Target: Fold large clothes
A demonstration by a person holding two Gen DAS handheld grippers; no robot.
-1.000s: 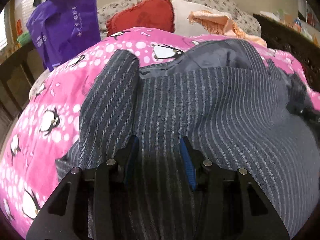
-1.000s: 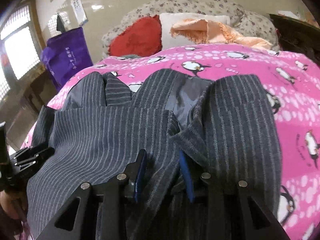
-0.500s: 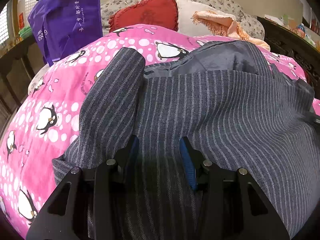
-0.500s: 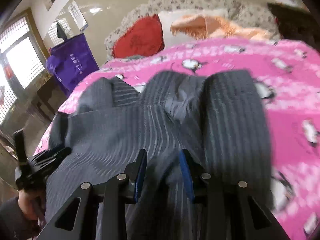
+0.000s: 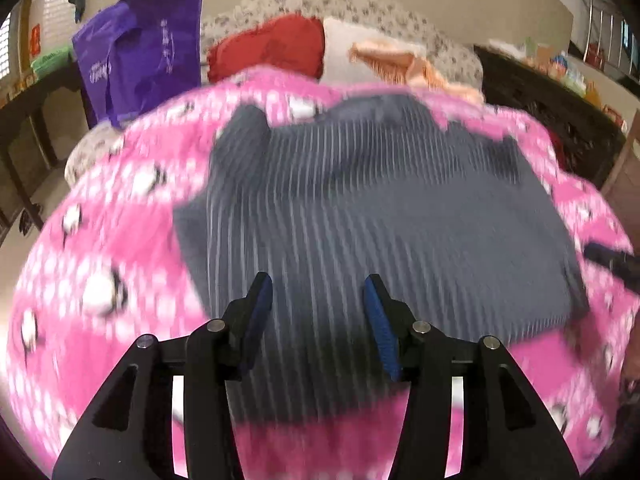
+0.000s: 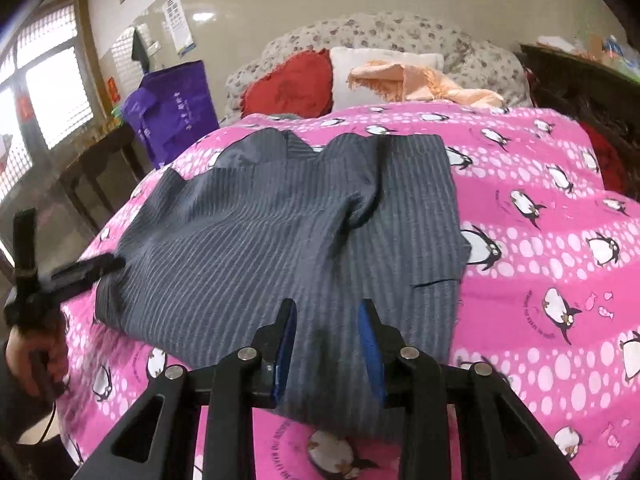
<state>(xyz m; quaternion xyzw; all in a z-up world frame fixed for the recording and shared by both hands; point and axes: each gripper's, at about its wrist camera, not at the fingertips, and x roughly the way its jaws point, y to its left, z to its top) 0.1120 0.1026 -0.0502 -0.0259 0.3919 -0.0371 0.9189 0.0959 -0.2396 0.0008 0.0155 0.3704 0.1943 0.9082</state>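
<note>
The left hand-held gripper (image 5: 318, 300) stands with its blue-padded fingers (image 5: 258, 312) spread wide and nothing between them, above the near edge of the grey pinstriped jacket (image 5: 360, 216). The left wrist view is smeared by motion, so whether its tips touch the cloth cannot be told. The right hand-held gripper (image 6: 326, 336) is likewise parted with nothing held, its fingers poised over the jacket's near hem.

In the right wrist view the jacket (image 6: 280, 240) lies flat and folded on the pink penguin-print blanket (image 6: 560, 240) of the bed. Its long axis runs from the near hem away toward the pillows, with the collar end and a patch of plain grey lining (image 6: 248, 152) at the far side. One sleeve (image 6: 412, 184) lies folded along the right edge, parallel to that axis, and the pinstripes run the same way. The left hand-held gripper (image 6: 92, 268) shows in that view at the jacket's left edge, gripped in the person's hand (image 6: 32, 356).

Beyond the jacket, at the head of the bed, sit a red heart-shaped cushion (image 6: 292, 84), a white pillow (image 6: 360, 76) and a peach fringed cloth (image 6: 420, 84). A purple tote bag (image 6: 172, 112) stands to the far left of the bed.
</note>
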